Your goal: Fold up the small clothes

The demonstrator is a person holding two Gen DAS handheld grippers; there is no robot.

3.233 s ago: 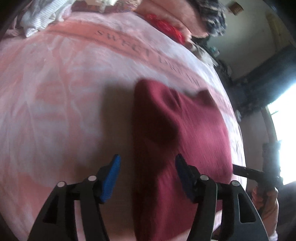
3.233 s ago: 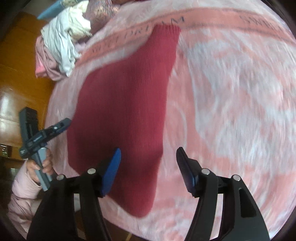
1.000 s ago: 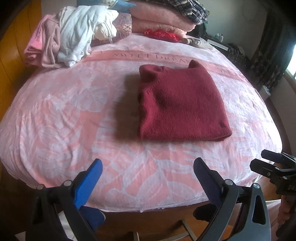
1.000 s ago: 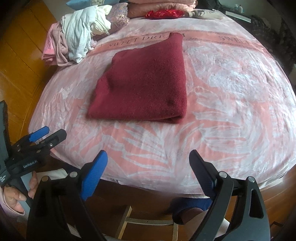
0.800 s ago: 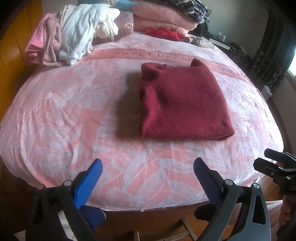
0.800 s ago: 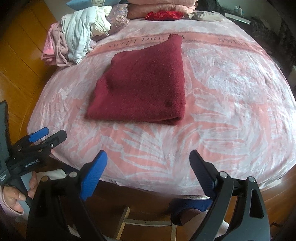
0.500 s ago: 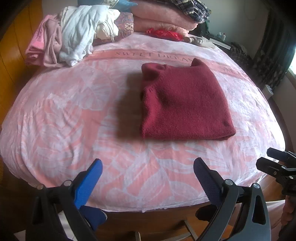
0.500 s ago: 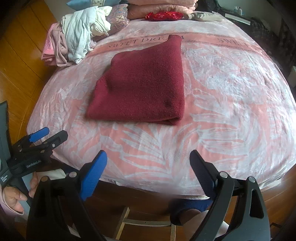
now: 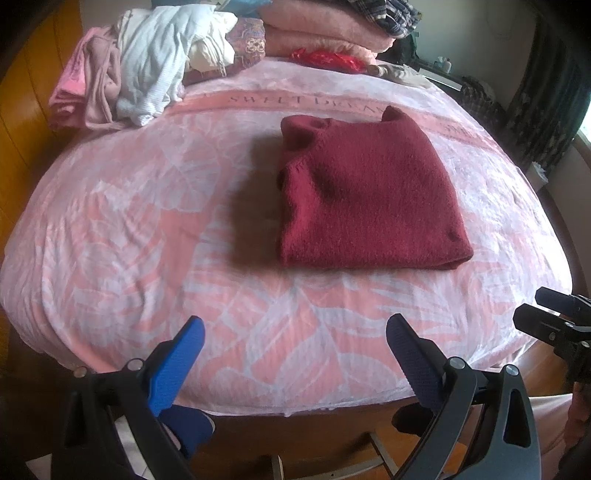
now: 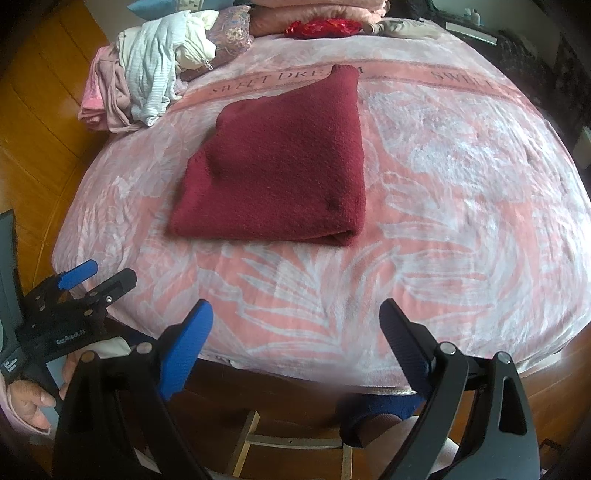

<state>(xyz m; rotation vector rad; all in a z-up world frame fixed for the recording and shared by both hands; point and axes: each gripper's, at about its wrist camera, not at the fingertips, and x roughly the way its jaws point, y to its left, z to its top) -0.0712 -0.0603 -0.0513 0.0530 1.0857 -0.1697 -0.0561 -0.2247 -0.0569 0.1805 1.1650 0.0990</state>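
A dark red knitted sweater (image 9: 365,195) (image 10: 280,173) lies folded into a flat rectangle on the pink leaf-patterned blanket (image 9: 147,229) (image 10: 461,192) that covers the round table. My left gripper (image 9: 295,350) hangs open over the table's near edge, well short of the sweater, with nothing between its blue pads. My right gripper (image 10: 295,332) is open too and holds nothing, also back at the near edge. Each gripper shows in the other's view: the right gripper (image 9: 554,321) at the right side, the left gripper (image 10: 81,291) at the lower left, held by a hand.
A heap of unfolded clothes (image 9: 147,74) (image 10: 147,77), white and pink, sits at the table's far left. Folded pink blankets (image 9: 325,33) and a red item (image 9: 325,59) are stacked at the back. A wooden floor (image 10: 40,110) lies to the left, and the person's blue-slippered feet (image 10: 373,410) below the table.
Both grippers pulled back from the sweater to the near table edge and opened wider since 3.2 s ago. Over the last second they have barely moved; the sweater lies still.
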